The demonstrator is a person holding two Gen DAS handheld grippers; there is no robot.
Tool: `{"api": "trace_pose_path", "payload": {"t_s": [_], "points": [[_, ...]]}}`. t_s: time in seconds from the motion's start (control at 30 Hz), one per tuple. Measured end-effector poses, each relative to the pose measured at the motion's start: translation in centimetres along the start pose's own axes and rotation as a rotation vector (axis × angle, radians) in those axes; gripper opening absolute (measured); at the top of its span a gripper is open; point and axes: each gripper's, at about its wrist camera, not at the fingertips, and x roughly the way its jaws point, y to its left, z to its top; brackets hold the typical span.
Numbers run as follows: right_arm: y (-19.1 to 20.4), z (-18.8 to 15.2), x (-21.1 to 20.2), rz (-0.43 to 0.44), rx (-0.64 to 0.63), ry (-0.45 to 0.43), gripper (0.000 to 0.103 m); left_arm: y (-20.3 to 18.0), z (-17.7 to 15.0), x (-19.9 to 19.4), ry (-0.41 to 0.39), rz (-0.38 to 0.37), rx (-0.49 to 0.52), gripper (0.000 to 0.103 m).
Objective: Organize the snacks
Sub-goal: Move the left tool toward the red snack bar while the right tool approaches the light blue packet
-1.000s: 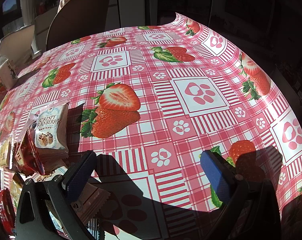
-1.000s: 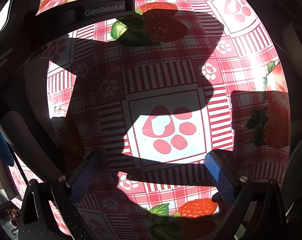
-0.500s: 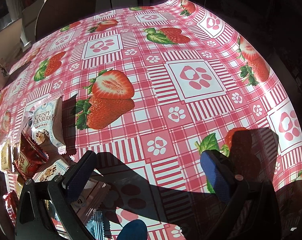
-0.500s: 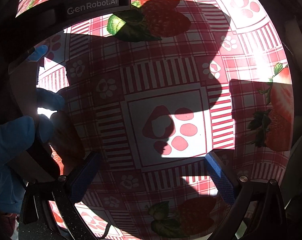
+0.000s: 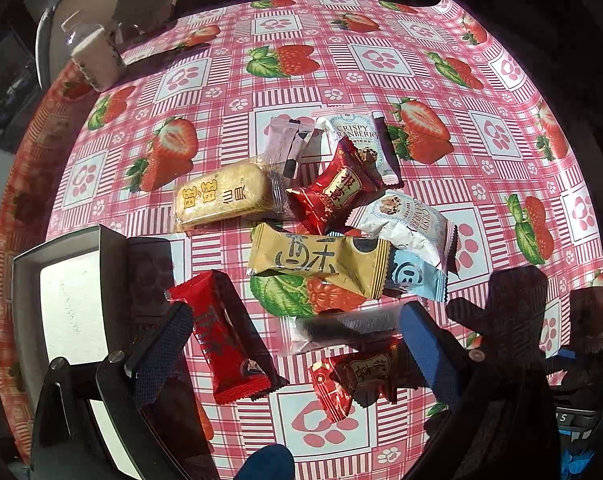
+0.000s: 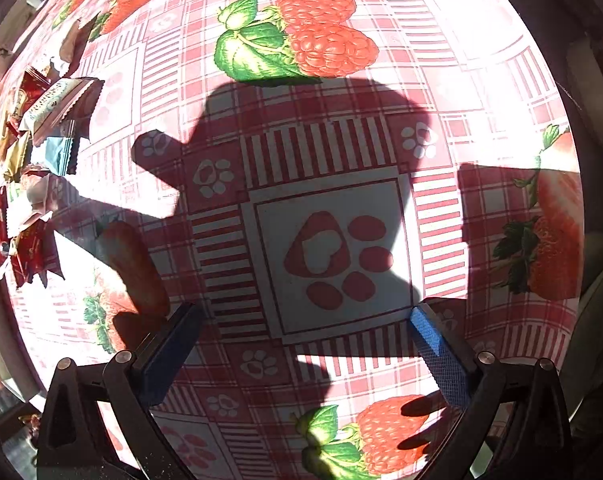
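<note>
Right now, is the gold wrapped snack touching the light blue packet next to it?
Touching. The left wrist view shows the gold wrapped snack with its crimped right end lying over the light blue packet, no tablecloth visible between them.

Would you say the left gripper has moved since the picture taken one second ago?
Yes. The left gripper has swung left: the Crispy Cranberry packet, earlier at the view's left edge, now lies near the centre among the snack pile.

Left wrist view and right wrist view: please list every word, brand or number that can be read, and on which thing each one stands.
"CRISPY CRANBERRY": white snack packet, far side of the pile.
Large Chinese characters, no Latin words: yellow biscuit pack, tan packet, red packet.
Print too blurred to read: long red bar, crumpled white packet.
Right wrist view: lettering on white packet too small to read.
</note>
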Motion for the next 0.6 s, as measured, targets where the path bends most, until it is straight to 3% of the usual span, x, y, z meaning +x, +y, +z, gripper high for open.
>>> {"api": "trace_pose_path", "payload": {"t_s": [0.07, 0.1, 0.23, 0.43, 0.6], "points": [[0.2, 0.5, 0.1, -0.006, 0.003, 0.007, 0.103, 2.6, -0.4, 1.3, 0.048, -0.003, -0.078, 0.103], [0.7, -0.8, 0.0, -0.012, 0.007, 0.022, 0.103, 3.5, -0.5, 1.8, 0.063, 0.0, -0.103, 0.103], [2.3, 0.0, -0.3, -0.004, 0.031, 0.044, 0.103, 5.2, -0.5, 3.4, 0.096, 0.031, -0.128, 0.103], [9.1, 4.7, -3.7, 0.06, -0.107, -0.081, 0.103, 6.3, -0.6, 6.6, 0.154, 0.01, -0.141, 0.103], [15.1, 10.1, -4.5, 0.086, -0.228, -0.125, 0.103, 6.6, -0.7, 7.1, 0.144, -0.003, -0.159, 0.103]]}}
